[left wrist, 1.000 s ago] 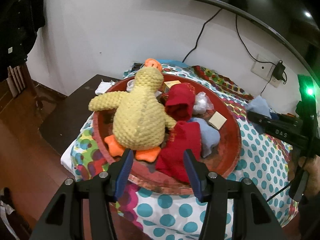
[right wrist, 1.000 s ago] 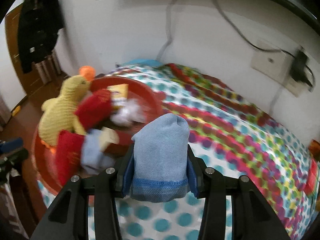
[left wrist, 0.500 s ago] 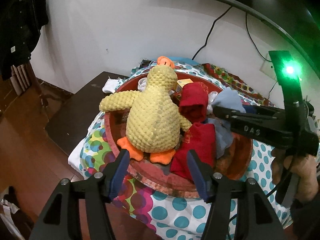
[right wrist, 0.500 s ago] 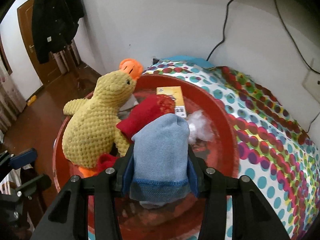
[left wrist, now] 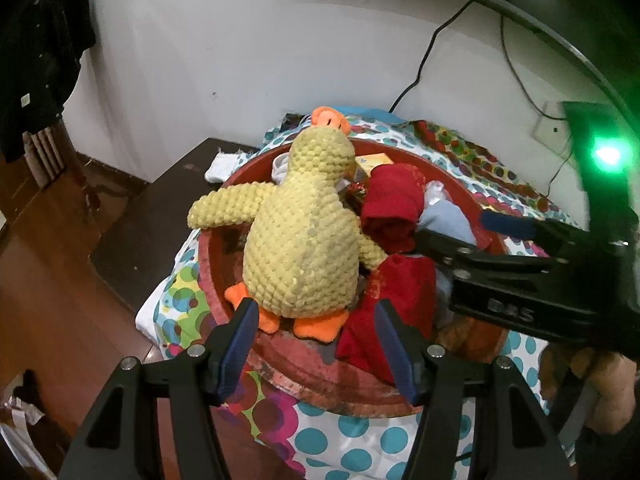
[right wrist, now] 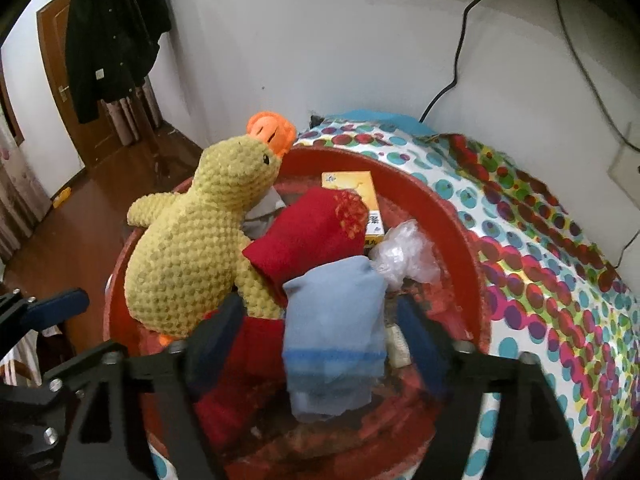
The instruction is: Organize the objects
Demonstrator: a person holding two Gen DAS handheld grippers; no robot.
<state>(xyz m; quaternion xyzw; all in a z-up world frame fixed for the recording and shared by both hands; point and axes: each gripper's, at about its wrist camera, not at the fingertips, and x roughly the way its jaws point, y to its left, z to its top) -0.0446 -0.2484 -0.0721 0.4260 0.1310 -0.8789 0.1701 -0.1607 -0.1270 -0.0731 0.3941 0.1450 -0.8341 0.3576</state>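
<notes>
I am letting the light blue cloth (right wrist: 334,320) go into the red basin (right wrist: 448,216) on the spotted bedspread (right wrist: 560,280); my right tool (right wrist: 320,330) has just been opening, its pads clear of the cloth lying between them beside the yellow plush duck (right wrist: 192,248); my left tool (left wrist: 314,342) is hanging released and empty at the basin's near rim. Next, I judge, I am backing the right tool out without snagging the cloth, then seeking another loose thing.
</notes>
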